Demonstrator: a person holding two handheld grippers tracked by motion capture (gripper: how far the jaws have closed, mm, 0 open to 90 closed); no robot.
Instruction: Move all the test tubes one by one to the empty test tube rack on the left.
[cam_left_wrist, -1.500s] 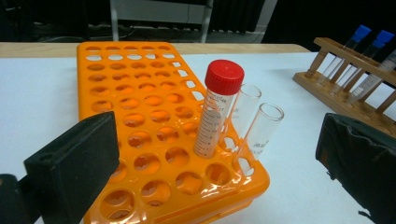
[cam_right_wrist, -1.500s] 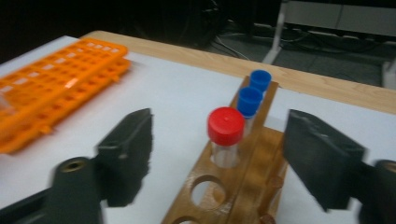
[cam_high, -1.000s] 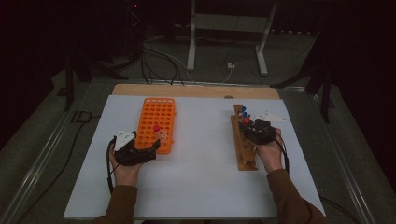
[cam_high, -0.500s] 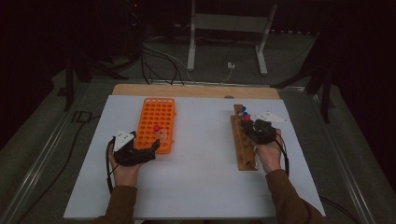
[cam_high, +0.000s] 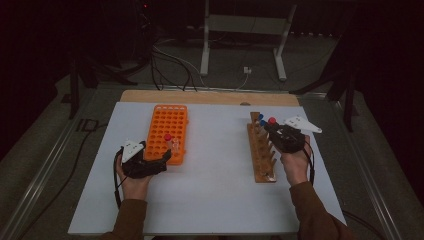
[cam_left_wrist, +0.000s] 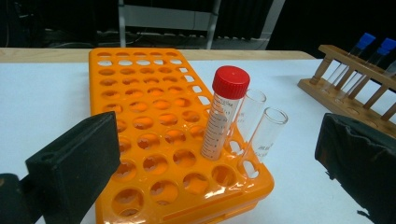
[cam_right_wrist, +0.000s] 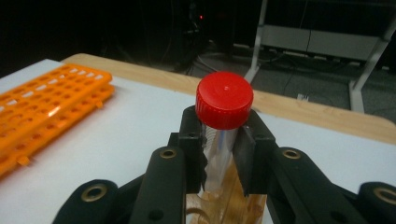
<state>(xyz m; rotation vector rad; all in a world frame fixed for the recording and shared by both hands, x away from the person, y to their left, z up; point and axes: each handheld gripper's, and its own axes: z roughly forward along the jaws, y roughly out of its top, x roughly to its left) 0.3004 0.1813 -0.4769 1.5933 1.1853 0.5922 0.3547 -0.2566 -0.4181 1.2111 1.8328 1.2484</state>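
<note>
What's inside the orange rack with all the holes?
The orange rack holds one red-capped tube and two clear open tubes beside it. Other holes look empty. The tube bottoms are hidden inside the rack.

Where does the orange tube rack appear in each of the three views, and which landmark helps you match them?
High view: orange rack left of centre, beside the left gripper.
Left gripper view: orange rack fills the centre, between the open jaws.
Right gripper view: orange rack at the left edge.
Shared landmark: the white tabletop with its wooden far edge.
</note>
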